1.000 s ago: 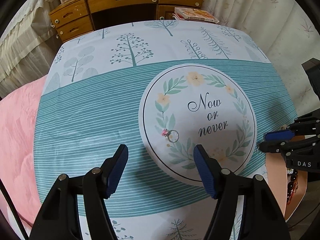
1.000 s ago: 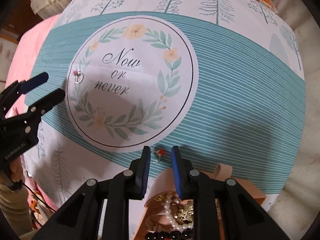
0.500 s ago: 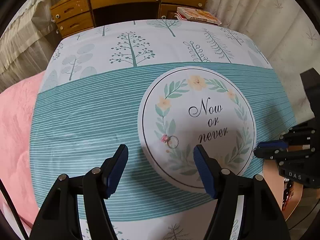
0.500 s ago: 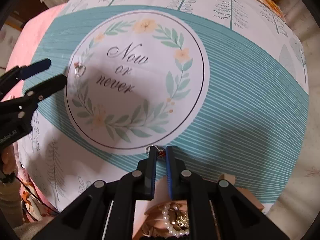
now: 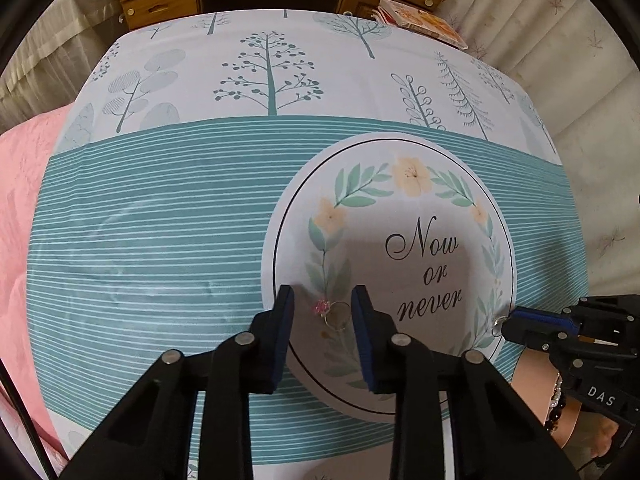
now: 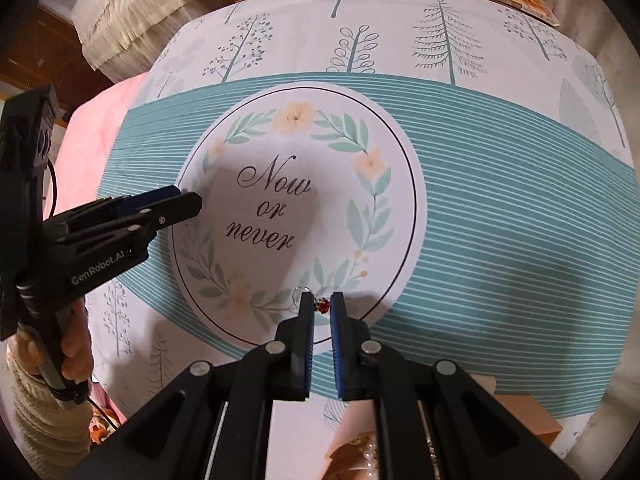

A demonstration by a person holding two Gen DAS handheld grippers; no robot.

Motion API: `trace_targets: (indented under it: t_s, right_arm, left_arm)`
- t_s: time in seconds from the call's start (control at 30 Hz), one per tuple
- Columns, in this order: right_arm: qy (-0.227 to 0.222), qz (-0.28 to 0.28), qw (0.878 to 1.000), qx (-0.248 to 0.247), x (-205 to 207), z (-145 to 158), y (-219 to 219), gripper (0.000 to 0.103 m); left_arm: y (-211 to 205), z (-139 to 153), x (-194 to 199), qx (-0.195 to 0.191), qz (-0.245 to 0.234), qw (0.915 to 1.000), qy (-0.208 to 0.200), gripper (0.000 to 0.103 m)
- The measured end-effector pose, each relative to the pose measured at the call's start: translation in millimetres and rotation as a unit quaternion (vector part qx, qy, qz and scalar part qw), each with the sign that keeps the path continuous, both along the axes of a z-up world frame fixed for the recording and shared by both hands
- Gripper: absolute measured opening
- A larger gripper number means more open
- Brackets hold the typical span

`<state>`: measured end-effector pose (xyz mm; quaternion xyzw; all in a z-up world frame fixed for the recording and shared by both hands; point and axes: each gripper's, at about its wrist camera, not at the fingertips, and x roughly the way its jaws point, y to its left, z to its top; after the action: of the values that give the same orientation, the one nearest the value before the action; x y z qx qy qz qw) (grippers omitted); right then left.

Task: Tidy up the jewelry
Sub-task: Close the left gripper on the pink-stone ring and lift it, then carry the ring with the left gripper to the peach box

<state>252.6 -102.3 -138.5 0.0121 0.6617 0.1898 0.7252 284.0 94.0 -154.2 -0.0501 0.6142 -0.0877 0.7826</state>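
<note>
A silver ring with a pink stone [image 5: 331,312] lies on the round "Now or never" print [image 5: 420,256] of the tablecloth. My left gripper [image 5: 323,300] points steeply down over it. Its jaws are closing, with the ring between the pads and a gap still on the left side. The same gripper [image 6: 188,197] shows at the left in the right wrist view. My right gripper [image 6: 322,304] is shut on a ring with a red stone [image 6: 322,305], its loop sticking out past the left finger. In the left wrist view that gripper [image 5: 505,322] holds the ring at its tip.
A pink jewelry box [image 6: 520,412] with pearls and beads sits under my right gripper. A wooden desk with drawers [image 5: 160,0] and books [image 5: 424,20] stand beyond the far edge. Pink bedding [image 5: 24,200] lies left. A hand in a cream sleeve [image 6: 72,344] grips the left tool.
My left gripper has sunk toward the pink-stone ring and its jaws have narrowed around it. My right gripper's jaws have closed on the red-stone ring.
</note>
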Motion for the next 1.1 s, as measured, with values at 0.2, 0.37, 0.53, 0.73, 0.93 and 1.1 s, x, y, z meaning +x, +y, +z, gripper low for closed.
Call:
trace_targets:
  t_s: [0.2,0.37,0.53,0.73,0.93,1.1]
  right_arm:
    - [0.002,-0.005,1.000,0.012,5,0,-2,0.008]
    - [0.000,-0.008,1.000,0.025,3,-1,-4,0.008]
    - [-0.009,-0.012,0.999,0.034,-2,7,-14,0.008]
    - [-0.034,-0.025,0.997,0.060,-17,28,-27,0.008]
    - [-0.077,-0.040,0.991,0.099,-50,64,-52,0.008]
    - [-0.108,-0.053,0.985,0.121,-92,86,-80,0.008]
  left_arm:
    - [-3,-2,1,0.010,0.001,0.9999,0.007,0.013]
    - [-1,-2,1,0.011,0.003,0.9999,0.004,0.006]
    - [-5,2,-2,0.006,0.004,0.9999,-0.012,0.006]
    - [-16,20,-10,0.000,-0.006,0.9996,-0.028,0.006]
    - [-45,53,-44,-0.026,-0.045,0.9973,-0.052,0.006]
    - [-84,84,-83,-0.052,-0.096,0.9911,-0.076,0.006]
